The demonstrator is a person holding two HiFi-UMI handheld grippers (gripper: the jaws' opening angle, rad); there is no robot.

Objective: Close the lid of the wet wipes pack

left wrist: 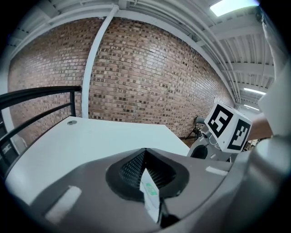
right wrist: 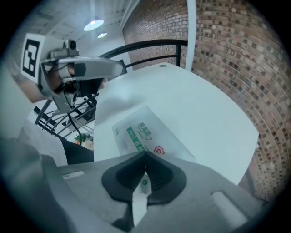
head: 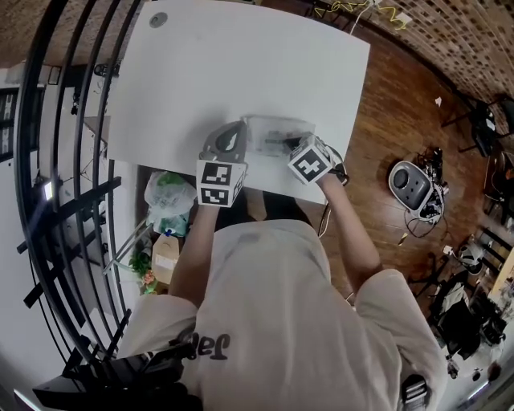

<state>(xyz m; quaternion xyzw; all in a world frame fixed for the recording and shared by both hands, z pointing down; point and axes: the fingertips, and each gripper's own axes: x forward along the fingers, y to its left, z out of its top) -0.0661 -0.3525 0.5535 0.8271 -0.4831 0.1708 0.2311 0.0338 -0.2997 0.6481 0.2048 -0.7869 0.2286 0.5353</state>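
pale shirt [head: 281,321] and two bare forearms fill the bottom of the head view, closest to me. beyond them is a white table [head: 241,72], bare apart from a small round grey cap [head: 158,19] near its far left corner. it stands on a wood floor [head: 385,120], with a black railing [head: 64,160] along the left and a brick wall [left wrist: 150,77] behind. a grey device [head: 411,185] with cables sits on the floor to the right. under the near left edge of the table i see a clear plastic bag [head: 169,193] with something green inside.

the wet wipes pack [head: 277,135] lies flat near the table's front edge, between the two tools. it is see-through, with green print on top. i cannot tell from these views whether its lid is up or down.

left gripper [left wrist: 146,175]: its dark pads are pressed together on a thin white strip with green print, at the pack's left end.

right gripper [right wrist: 144,170]: closed the same way, pinching a narrow white strip with a green dot at the pack's right end. the rest of the pack stretches away from it across the table.
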